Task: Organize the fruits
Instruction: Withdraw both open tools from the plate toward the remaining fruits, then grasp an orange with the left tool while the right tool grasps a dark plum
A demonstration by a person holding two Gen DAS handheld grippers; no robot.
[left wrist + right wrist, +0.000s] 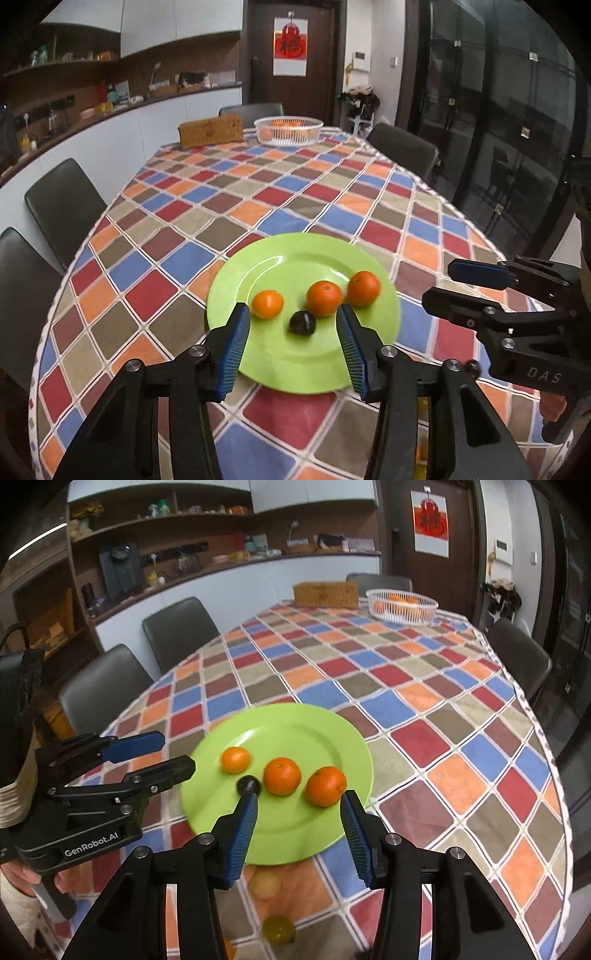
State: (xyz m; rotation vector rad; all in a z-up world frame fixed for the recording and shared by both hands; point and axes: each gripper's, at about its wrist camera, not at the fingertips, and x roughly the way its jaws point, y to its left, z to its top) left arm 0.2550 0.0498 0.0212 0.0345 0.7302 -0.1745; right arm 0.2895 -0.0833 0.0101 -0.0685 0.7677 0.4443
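Sweeping left to right across the patterned tablecloth [258, 206], you find your left gripper [293, 332] hanging over the near edge of the green plate [295, 369], its jaws apart and gripping nothing; the plate sits at about six o'clock on the table, close to you; on it lie three oranges in a loose row, the left orange [267, 304] at nine o'clock of the plate's well, the middle orange [324, 298] near the centre, the right orange [363, 288] at two o'clock near the rim; one dark plum [302, 323] rests just below and between the first two. Further right, your right gripper [299, 812] also stands with its jaws apart and empty, at the plate's three o'clock side. Judging by this, four fruits are already gathered on the plate; some work seems left, for the right wrist view shows two blurred yellowish fruits [264, 884] on the cloth below the plate at six o'clock, though what they are you cannot tell; at twelve o'clock, far across the table, one white basket [289, 130] holds more oranges, too small to count, beside one woven box [211, 132].
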